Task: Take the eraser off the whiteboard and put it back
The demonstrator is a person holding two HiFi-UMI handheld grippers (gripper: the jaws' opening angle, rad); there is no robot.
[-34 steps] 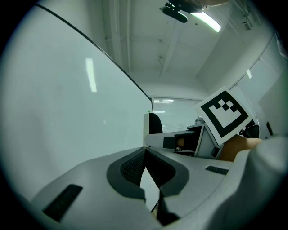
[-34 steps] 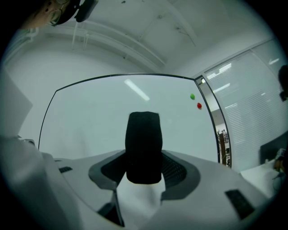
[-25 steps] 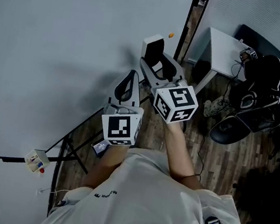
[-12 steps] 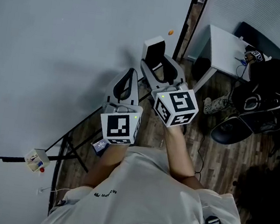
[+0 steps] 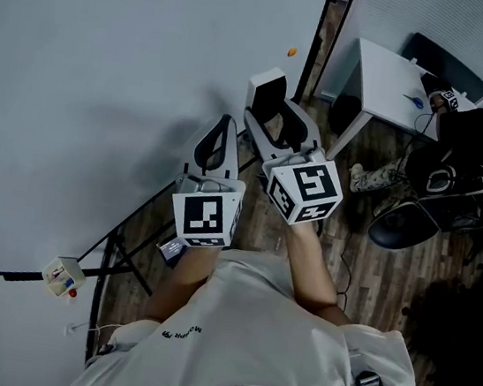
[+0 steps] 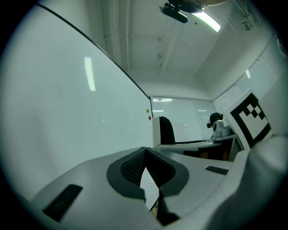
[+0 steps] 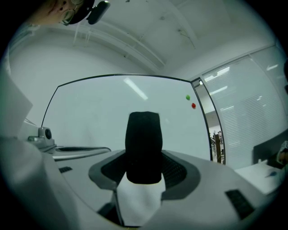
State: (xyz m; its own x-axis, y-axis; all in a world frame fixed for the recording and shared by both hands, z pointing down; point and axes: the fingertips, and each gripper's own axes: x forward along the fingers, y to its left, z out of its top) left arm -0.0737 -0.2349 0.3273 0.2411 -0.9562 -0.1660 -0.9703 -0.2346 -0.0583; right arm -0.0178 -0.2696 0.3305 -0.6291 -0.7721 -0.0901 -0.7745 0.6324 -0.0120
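The eraser [image 5: 267,93], a white block with a black felt face, is gripped by my right gripper [image 5: 280,123], which is shut on it in front of the whiteboard [image 5: 106,79]. In the right gripper view the eraser [image 7: 143,148] stands upright between the pads, felt end outward, with the whiteboard [image 7: 90,117] behind it. I cannot tell whether it touches the board. My left gripper [image 5: 216,144] is just to the left, shut with nothing in it. Its pads meet at the tip in the left gripper view [image 6: 145,152], beside the whiteboard [image 6: 67,112].
An orange magnet [image 5: 291,51] sits near the board's right edge; a green magnet [image 7: 188,97] and a red magnet [image 7: 193,106] show there too. To the right are a white desk [image 5: 387,79] and a seated person [image 5: 467,144]. The board's stand legs [image 5: 126,256] are below.
Both grippers stay where they were, and the eraser remains in the right one. The person at the desk has shifted a little.
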